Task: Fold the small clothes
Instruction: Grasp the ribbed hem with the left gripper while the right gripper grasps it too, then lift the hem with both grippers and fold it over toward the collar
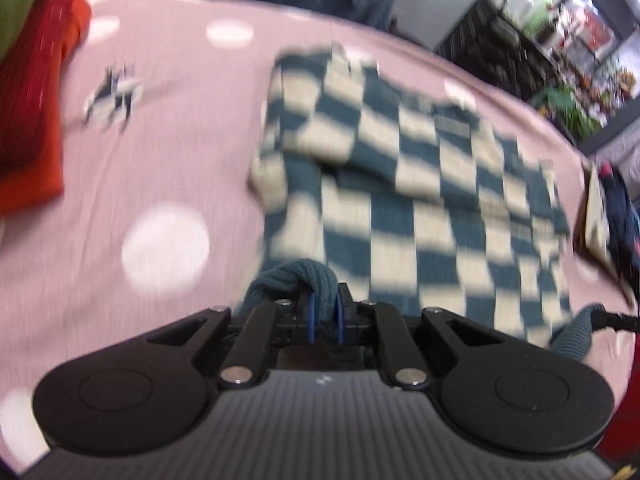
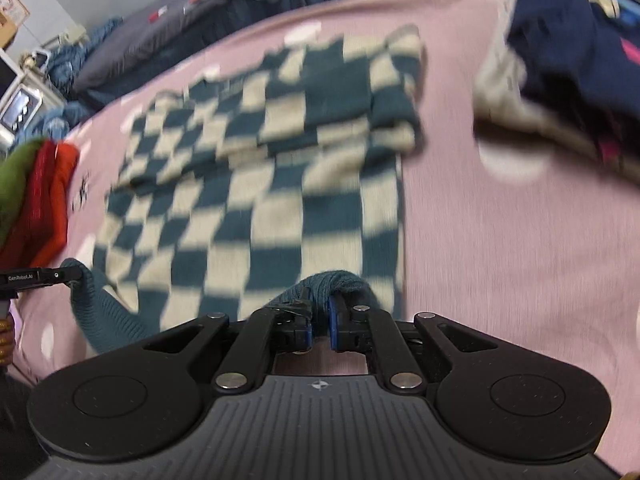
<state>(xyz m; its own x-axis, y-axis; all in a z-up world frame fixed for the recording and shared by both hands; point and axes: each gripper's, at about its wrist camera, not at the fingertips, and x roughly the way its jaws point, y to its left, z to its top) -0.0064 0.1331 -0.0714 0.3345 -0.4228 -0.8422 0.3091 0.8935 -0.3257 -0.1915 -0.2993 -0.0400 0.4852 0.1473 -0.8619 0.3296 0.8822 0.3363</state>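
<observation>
**Checkered sweater pinched at its hem by both grippers**

Checkered sweater (image 1: 400,184) is lying flat on the pink dotted bedspread (image 1: 180,140), its long axis running away from both grippers, ribbed teal hem (image 1: 296,280) nearest and collar farthest. The left gripper (image 1: 324,316) is clamping one corner of that hem, its jaws drawn narrow with knit bunching up between them. The right gripper (image 2: 320,320) is doing the same at the other corner, jaws nearly closed on a fold of teal rib. Each hand is gripping its own corner, so neither is nearer the work.

Beyond the hem, the body is spreading out smooth, and farther up the sleeves are lying folded across the chest. The coming move, as I judge it, is carrying the hem forward over the body toward the collar, straight along that long axis.

Left of the sweater, red and orange clothes (image 1: 32,112) are sitting stacked; right of it, a navy garment (image 2: 568,60) is waiting.
</observation>
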